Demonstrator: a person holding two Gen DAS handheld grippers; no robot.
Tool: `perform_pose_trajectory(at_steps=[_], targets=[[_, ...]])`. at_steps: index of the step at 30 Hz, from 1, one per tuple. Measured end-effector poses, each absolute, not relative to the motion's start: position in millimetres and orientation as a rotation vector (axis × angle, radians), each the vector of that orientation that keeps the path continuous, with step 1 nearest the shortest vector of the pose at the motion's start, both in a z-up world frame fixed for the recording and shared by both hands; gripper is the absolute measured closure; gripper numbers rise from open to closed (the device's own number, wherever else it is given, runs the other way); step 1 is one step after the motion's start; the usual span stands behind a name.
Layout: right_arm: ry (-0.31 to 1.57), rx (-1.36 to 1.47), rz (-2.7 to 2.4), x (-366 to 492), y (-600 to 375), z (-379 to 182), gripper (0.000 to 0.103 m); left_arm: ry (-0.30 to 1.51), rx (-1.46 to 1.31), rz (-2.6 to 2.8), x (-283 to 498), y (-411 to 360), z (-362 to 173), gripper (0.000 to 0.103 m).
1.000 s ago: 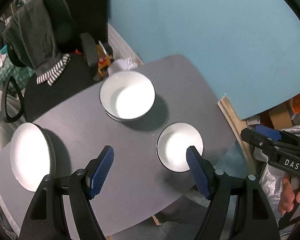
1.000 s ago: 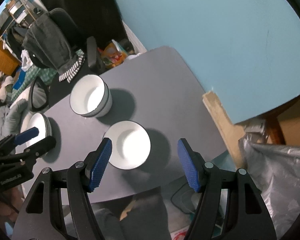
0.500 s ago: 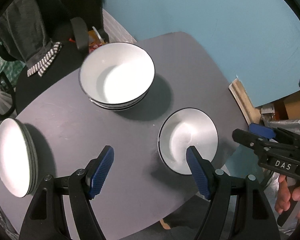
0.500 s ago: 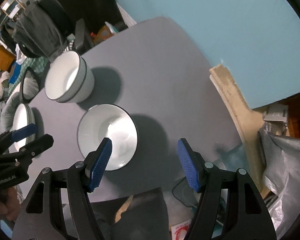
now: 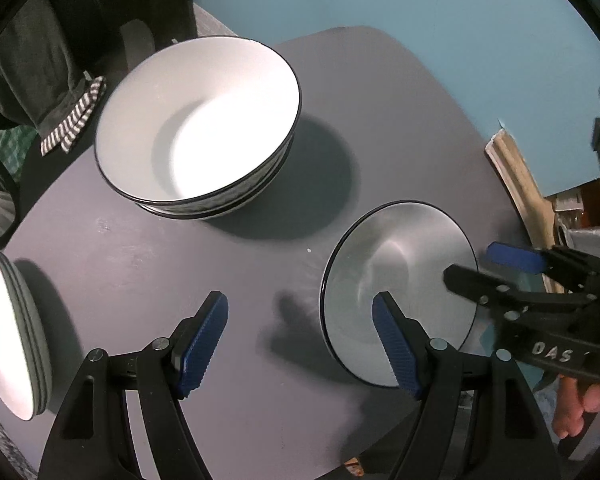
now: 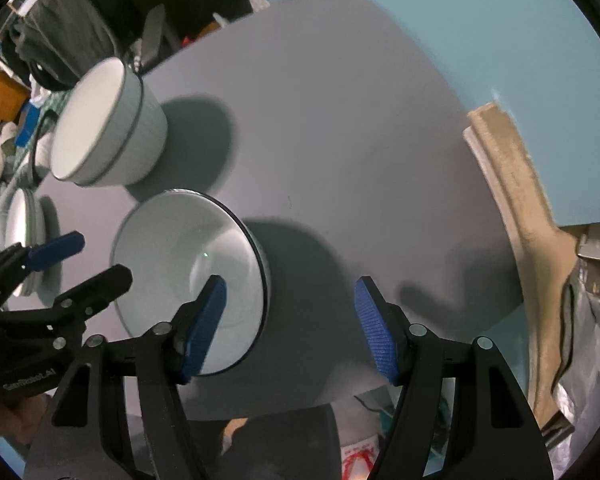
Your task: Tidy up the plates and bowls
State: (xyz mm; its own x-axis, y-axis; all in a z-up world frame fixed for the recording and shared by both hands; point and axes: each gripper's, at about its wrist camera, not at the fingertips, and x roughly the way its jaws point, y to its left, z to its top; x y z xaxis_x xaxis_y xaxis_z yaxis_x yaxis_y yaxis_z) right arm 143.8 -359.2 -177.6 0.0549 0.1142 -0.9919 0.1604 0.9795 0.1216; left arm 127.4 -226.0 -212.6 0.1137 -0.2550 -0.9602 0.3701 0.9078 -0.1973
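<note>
Bowls and plates sit on a gray table [image 5: 380,128] by a blue wall [image 5: 420,8]. One small bowl [image 5: 396,264] stands alone near the table's edge, close to both grippers. It is white inside with a thin dark rim. Two big bowls [image 5: 204,120] are stacked one in the other, farther back on the table, well apart from the small bowl. A stack of plates [image 5: 8,332] rests at the far left side of the table. The left gripper [image 5: 300,340] points down at the table with its blue pads wide apart, and it holds nothing. One of its pads [image 5: 396,348] is over the small bowl and the other is over bare table. The right gripper [image 6: 290,326] also points down with its pads wide apart, and it holds nothing. Its left pad [image 6: 204,324] is over the inside of the small bowl and its other pad is over the table beside the bowl. I cannot tell if any pad touches the bowl. A hand [image 5: 580,404] grips the right gripper's handle. A dark chair [image 5: 40,60] with clothes on it stands behind the table.
</note>
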Motion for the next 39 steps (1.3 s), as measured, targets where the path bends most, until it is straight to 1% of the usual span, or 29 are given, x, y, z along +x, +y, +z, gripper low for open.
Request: perform_pose_trajectory(at_steps=[10, 11, 13, 15, 16, 17, 18, 19, 21, 23, 26, 27, 32, 36, 37, 39], targets=[[1.565, 0.217, 0.01, 146.7, -360.0, -197.8, 0.036, 1.425, 0.074, -0.445, 128.0, -231.9, -230.9, 0.027], [1.569, 0.218, 0.013, 148.7, -360.2, -199.5, 0.037, 1.428, 0.07, -0.445, 127.7, -232.8, -231.9, 0.027], [1.583, 0.22, 0.017, 150.3, -360.6, -203.0, 0.043, 1.445, 0.061, -0.441, 130.4, -233.1, -235.9, 0.029], [1.601, 0.225, 0.025, 156.6, -354.4, -206.1, 0.052, 1.464, 0.037, -0.444, 132.1, -232.9, -238.4, 0.033], [1.607, 0.228, 0.031, 157.9, -354.7, -207.1, 0.053, 1.475, 0.024, -0.442, 132.7, -232.0, -239.3, 0.041], [1.614, 0.23, 0.036, 158.7, -354.5, -208.1, 0.057, 1.486, 0.015, -0.439, 133.8, -231.1, -240.5, 0.048], [1.619, 0.23, 0.04, 159.7, -354.9, -208.6, 0.061, 1.498, 0.005, -0.436, 134.4, -230.4, -241.4, 0.05], [1.624, 0.228, 0.044, 160.4, -354.3, -208.7, 0.062, 1.504, -0.001, -0.434, 134.9, -229.6, -242.1, 0.053], [1.632, 0.222, 0.055, 161.8, -352.1, -209.1, 0.07, 1.508, -0.005, -0.431, 135.6, -228.9, -242.7, 0.056], [1.643, 0.213, 0.066, 163.5, -348.3, -210.3, 0.077, 1.513, -0.005, -0.429, 133.4, -226.6, -244.5, 0.064], [1.651, 0.209, 0.082, 165.6, -344.9, -209.7, 0.086, 1.536, -0.002, -0.432, 132.0, -225.4, -247.4, 0.072], [1.652, 0.211, 0.088, 167.0, -344.1, -209.1, 0.087, 1.547, -0.003, -0.434, 131.0, -225.9, -249.2, 0.072], [1.651, 0.209, 0.095, 169.4, -338.4, -208.4, 0.087, 1.553, -0.015, -0.451, 127.0, -231.7, -249.4, 0.081], [1.648, 0.208, 0.091, 169.4, -343.9, -206.9, 0.091, 1.58, -0.033, -0.467, 129.4, -230.7, -252.6, 0.086], [1.649, 0.205, 0.092, 169.6, -343.9, -206.7, 0.092, 1.585, -0.039, -0.47, 130.0, -231.2, -253.8, 0.09], [1.651, 0.186, 0.095, 168.7, -338.9, -207.5, 0.093, 1.586, -0.033, -0.465, 130.2, -233.5, -254.0, 0.091]])
